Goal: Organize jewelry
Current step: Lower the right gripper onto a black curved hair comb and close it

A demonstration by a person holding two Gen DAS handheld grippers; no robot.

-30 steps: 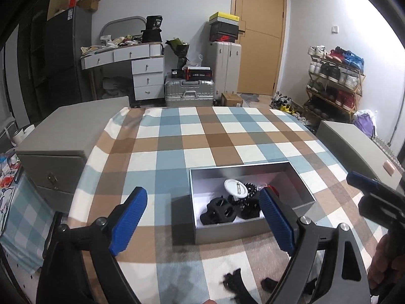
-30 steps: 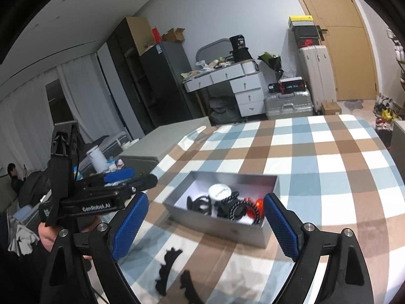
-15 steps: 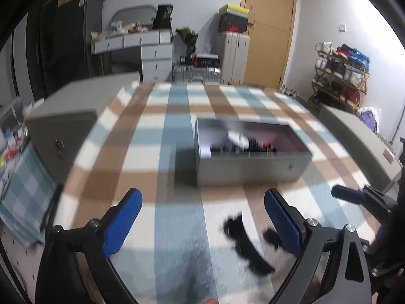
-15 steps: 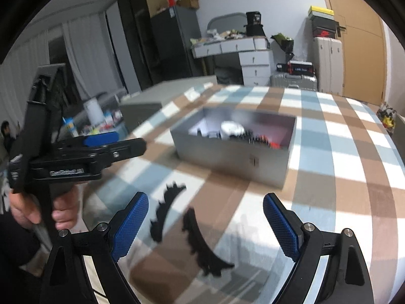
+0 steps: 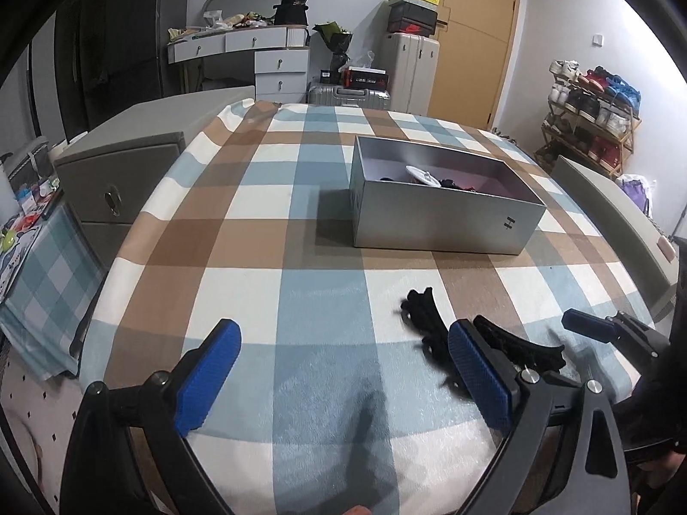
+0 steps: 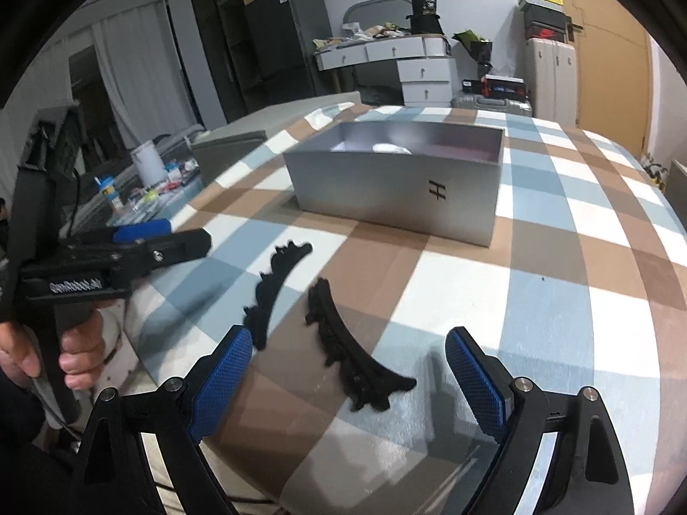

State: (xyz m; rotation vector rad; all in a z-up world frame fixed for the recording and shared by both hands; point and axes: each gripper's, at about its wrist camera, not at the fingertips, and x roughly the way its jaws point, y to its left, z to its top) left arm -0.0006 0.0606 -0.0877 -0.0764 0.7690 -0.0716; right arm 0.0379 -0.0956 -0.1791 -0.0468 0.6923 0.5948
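Note:
Two black curved toothed pieces lie on the checked cloth near its front edge. The left piece (image 6: 279, 287) (image 5: 423, 313) and the right piece (image 6: 352, 360) (image 5: 519, 345) lie side by side, apart. My right gripper (image 6: 348, 339) is open, and the right piece lies ahead between its blue pads, untouched. My left gripper (image 5: 343, 369) is open over bare cloth, with both pieces off to its right. A silver box (image 5: 446, 214) (image 6: 395, 180) stands further back. It holds a white round item (image 5: 423, 174) and dark items, mostly hidden by its wall.
The checked cloth (image 5: 257, 257) covers a round-edged table. Grey cabinets (image 5: 120, 171) flank the table on the left and right. A hand (image 6: 77, 356) holds the left gripper's handle (image 6: 141, 240) at the table's left edge. Desk, suitcases and a shoe rack stand behind.
Both grippers have sunk and drawn back toward the table's near edge. The box is now seen from the side, and the two black pieces have come into full view.

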